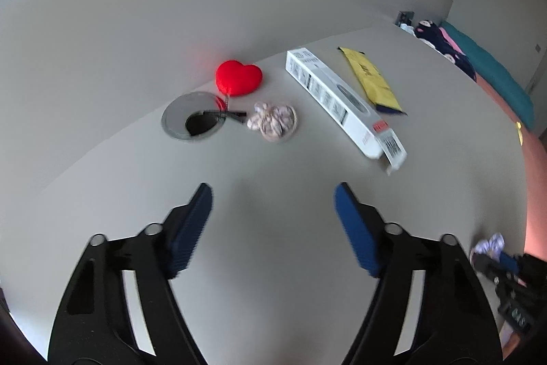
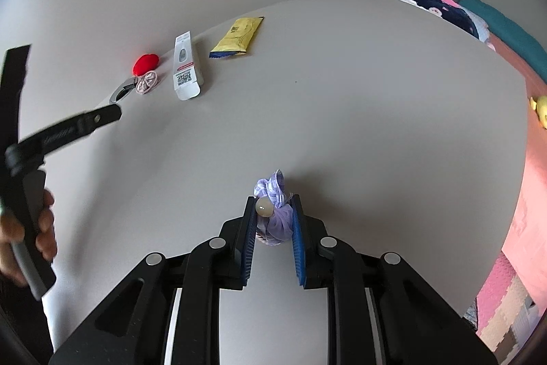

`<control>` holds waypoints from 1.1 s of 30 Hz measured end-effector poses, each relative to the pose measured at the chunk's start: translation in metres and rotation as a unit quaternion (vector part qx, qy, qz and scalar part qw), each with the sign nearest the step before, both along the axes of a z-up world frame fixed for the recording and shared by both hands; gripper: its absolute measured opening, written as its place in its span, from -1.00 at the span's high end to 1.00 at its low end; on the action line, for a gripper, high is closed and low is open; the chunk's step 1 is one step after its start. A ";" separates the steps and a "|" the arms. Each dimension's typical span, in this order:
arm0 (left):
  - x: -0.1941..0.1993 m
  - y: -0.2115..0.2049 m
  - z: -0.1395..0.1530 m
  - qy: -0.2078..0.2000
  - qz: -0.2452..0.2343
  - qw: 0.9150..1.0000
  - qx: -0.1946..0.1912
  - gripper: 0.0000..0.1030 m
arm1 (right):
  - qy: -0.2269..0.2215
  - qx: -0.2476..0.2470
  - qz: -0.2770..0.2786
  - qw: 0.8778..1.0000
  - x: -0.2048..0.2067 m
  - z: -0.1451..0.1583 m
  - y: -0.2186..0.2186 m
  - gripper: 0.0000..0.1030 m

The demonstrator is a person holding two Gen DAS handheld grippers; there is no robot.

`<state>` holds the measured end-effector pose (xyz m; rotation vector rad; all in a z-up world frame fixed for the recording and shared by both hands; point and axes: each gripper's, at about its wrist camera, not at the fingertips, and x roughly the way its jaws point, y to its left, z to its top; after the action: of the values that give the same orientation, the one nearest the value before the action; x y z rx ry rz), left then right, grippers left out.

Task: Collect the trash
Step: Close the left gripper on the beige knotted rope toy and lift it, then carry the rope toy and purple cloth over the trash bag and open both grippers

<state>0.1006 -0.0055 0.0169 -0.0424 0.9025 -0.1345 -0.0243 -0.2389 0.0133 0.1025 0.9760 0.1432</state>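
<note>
My right gripper (image 2: 273, 206) is shut on a purple scrunchie with a pearl bead (image 2: 275, 209), held just above the grey table (image 2: 342, 112); it also shows in the left wrist view (image 1: 489, 245). My left gripper (image 1: 273, 197) is open and empty above the table. Ahead of it lie a white carton (image 1: 338, 101), a yellow packet (image 1: 372, 81), a pink scrunchie (image 1: 273, 122) and a red heart cushion (image 1: 238, 77). The right wrist view shows the carton (image 2: 186, 70), the packet (image 2: 239, 36), the pink scrunchie (image 2: 147, 82) and the heart (image 2: 146, 63).
A round cable grommet (image 1: 193, 117) with a black cord sits in the table by the heart. Folded clothes (image 2: 437, 2) and a teal cloth (image 2: 506, 29) lie at the table's far right edge. A yellow toy (image 2: 540, 106) sits at the right.
</note>
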 end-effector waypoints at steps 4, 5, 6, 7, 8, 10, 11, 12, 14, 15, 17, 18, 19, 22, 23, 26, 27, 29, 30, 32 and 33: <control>0.021 -0.008 -0.001 -0.004 -0.008 1.000 0.026 -0.30 | -0.003 0.003 -0.002 1.000 0.004 0.003 -0.002 0.60; 0.027 -0.011 -0.002 -0.005 -0.009 0.999 0.035 -0.30 | -0.004 0.004 -0.002 1.000 0.005 0.003 -0.003 0.60; 0.031 -0.013 -0.002 -0.004 -0.009 0.999 0.040 -0.30 | -0.003 0.005 -0.003 1.000 0.007 0.003 -0.005 0.60; 0.036 -0.016 -0.003 -0.003 -0.010 0.999 0.043 -0.30 | -0.003 0.005 -0.003 1.000 0.008 0.003 -0.005 0.60; 0.040 -0.018 -0.004 -0.002 -0.012 0.999 0.047 -0.29 | -0.002 0.006 -0.003 1.000 0.008 0.003 -0.006 0.60; 0.052 -0.022 -0.006 0.005 -0.010 0.999 0.051 -0.29 | -0.002 0.007 -0.004 1.000 0.008 0.002 -0.008 0.60; 0.056 -0.022 -0.008 0.010 -0.007 0.999 0.048 -0.29 | -0.003 0.009 -0.006 1.000 0.008 0.003 -0.009 0.60; 0.060 -0.021 -0.009 0.015 -0.003 0.999 0.042 -0.29 | -0.003 0.010 -0.007 1.000 0.008 0.003 -0.011 0.60; 0.067 -0.020 -0.012 0.026 0.002 0.999 0.031 -0.15 | -0.003 0.010 -0.010 1.000 0.007 0.003 -0.013 0.60; 0.070 -0.020 -0.014 0.033 0.004 0.999 0.027 0.06 | -0.003 0.009 -0.012 1.000 0.006 0.003 -0.015 0.60; 0.076 -0.021 -0.015 0.039 0.008 0.999 0.025 0.18 | -0.004 0.010 -0.015 1.000 0.006 0.004 -0.018 0.60; 0.076 -0.022 -0.014 0.040 0.006 0.999 0.025 0.28 | -0.003 0.013 -0.017 1.000 0.006 0.004 -0.020 0.60; 0.077 -0.022 -0.013 0.043 0.005 0.999 0.023 0.30 | -0.004 0.015 -0.019 1.000 0.005 0.004 -0.021 0.60; 0.079 -0.018 -0.012 0.047 0.005 0.999 0.013 0.41 | -0.004 0.020 -0.026 0.999 0.004 0.003 -0.026 0.60; 0.077 -0.016 -0.012 0.047 0.007 0.999 0.009 0.43 | -0.003 0.022 -0.028 0.999 0.004 0.003 -0.029 0.60; 0.068 -0.012 -0.011 0.042 0.006 0.999 -0.001 0.43 | -0.004 0.028 -0.034 0.999 0.000 0.003 -0.037 0.60; 0.063 -0.012 -0.010 0.040 0.004 0.999 0.000 0.43 | -0.005 0.030 -0.037 0.999 -0.001 0.003 -0.040 0.60; 0.054 -0.013 -0.008 0.034 -0.004 0.999 0.001 0.43 | -0.008 0.035 -0.041 0.999 -0.003 0.005 -0.043 0.60; 0.050 -0.015 -0.007 0.032 -0.007 0.999 0.001 0.43 | -0.009 0.036 -0.043 0.998 -0.004 0.006 -0.045 0.60; 0.039 -0.022 -0.002 0.024 -0.016 1.000 0.007 0.43 | -0.013 0.040 -0.048 0.998 -0.009 0.009 -0.050 0.60; 0.033 -0.026 0.001 0.020 -0.022 1.000 0.008 0.43 | -0.017 0.043 -0.052 0.998 -0.012 0.011 -0.054 0.60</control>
<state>0.1339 -0.0318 0.0178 -0.0098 0.9438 -0.1685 -0.0359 -0.2927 0.0247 0.2296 0.9294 0.0914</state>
